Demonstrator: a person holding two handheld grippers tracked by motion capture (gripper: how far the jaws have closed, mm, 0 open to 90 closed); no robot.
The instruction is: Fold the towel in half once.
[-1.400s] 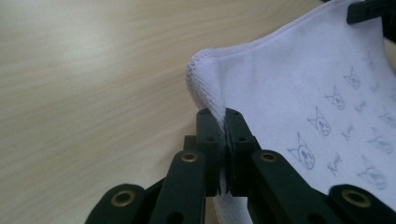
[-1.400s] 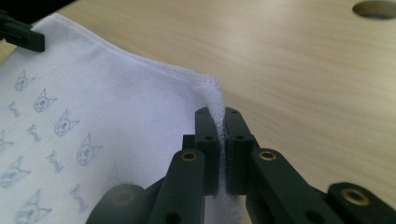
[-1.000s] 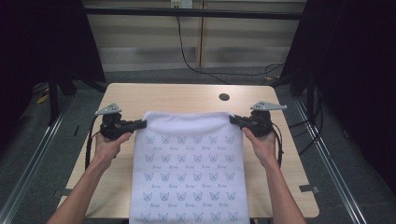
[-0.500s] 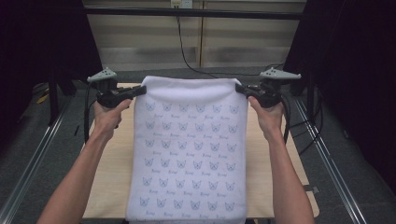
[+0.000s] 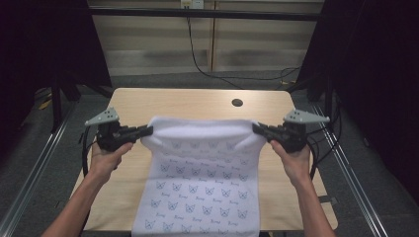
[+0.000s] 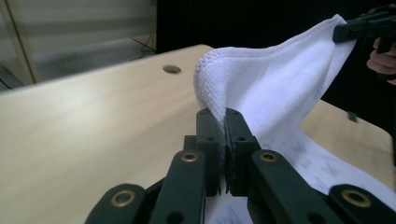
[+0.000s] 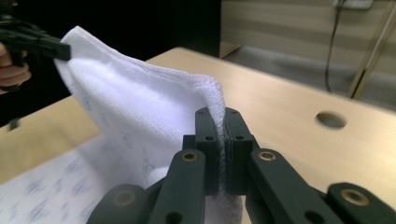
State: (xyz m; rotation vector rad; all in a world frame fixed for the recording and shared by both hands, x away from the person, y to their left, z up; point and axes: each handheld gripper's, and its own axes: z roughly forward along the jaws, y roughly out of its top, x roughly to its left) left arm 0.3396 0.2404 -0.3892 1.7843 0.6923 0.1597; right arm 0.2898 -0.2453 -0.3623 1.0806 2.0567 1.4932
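Both grippers [image 5: 148,131] [image 5: 257,129], jaws clamped, towel [image 5: 202,182] corners

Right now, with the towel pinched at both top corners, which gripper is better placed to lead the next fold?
Neither clearly. The left gripper and right gripper are each shut on a top corner of the towel, level and mirrored over the table. The fold likely needs both moving together.

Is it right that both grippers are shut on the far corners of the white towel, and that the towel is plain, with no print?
Not quite. Both the left gripper and the right gripper are shut on the towel, but it is not plain: the high view shows rows of small blue motifs across it.
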